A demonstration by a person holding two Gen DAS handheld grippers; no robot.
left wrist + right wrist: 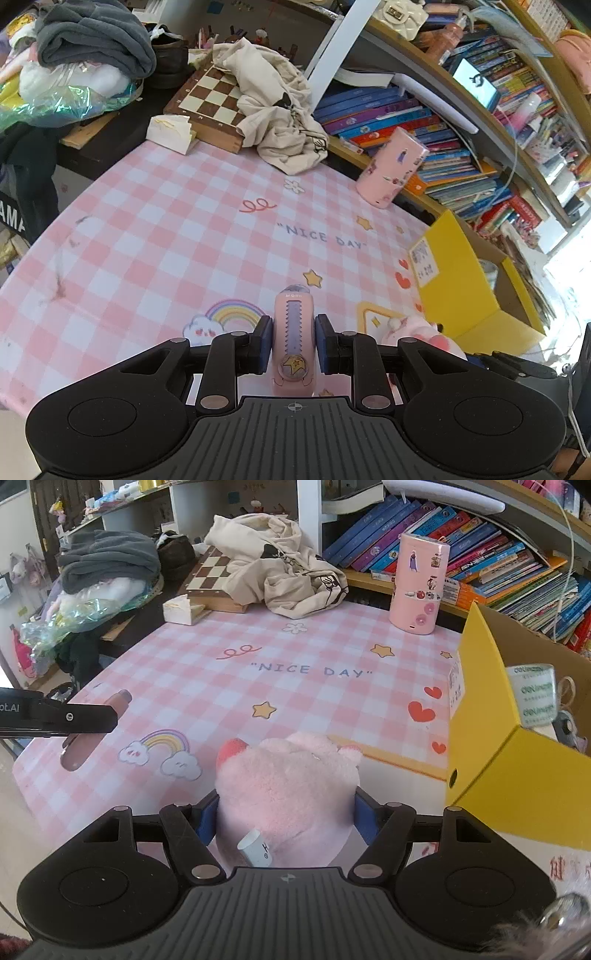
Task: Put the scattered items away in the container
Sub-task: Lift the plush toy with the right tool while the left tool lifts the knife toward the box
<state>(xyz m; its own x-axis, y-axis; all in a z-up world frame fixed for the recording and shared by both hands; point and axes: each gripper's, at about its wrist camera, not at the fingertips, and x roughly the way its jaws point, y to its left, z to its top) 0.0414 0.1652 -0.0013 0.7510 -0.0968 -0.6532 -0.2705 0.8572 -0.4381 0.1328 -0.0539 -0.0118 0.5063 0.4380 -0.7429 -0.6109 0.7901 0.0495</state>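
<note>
Two items ride above the pink checked desk [155, 229] toward the yellow cardboard box [491, 775] at its right edge. The left gripper [293, 343] is clamped narrowly on one slim pink plastic utility knife [293, 332]; the right gripper [286, 812], jaws wider, squeezes one fluffy pink plush toy [288, 782]. One roll of tape [532, 694] already sits inside the box, and one tall pink sticker-covered canister [419, 587] stands apart.

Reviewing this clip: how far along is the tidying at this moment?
Done: a tape roll and some small bits already sit in the yellow box. In hand: the left gripper holds a pink utility knife, the right gripper a pink plush toy, both near the box. Left: dropping both in; the pink cylinder still stands on the table.
</note>
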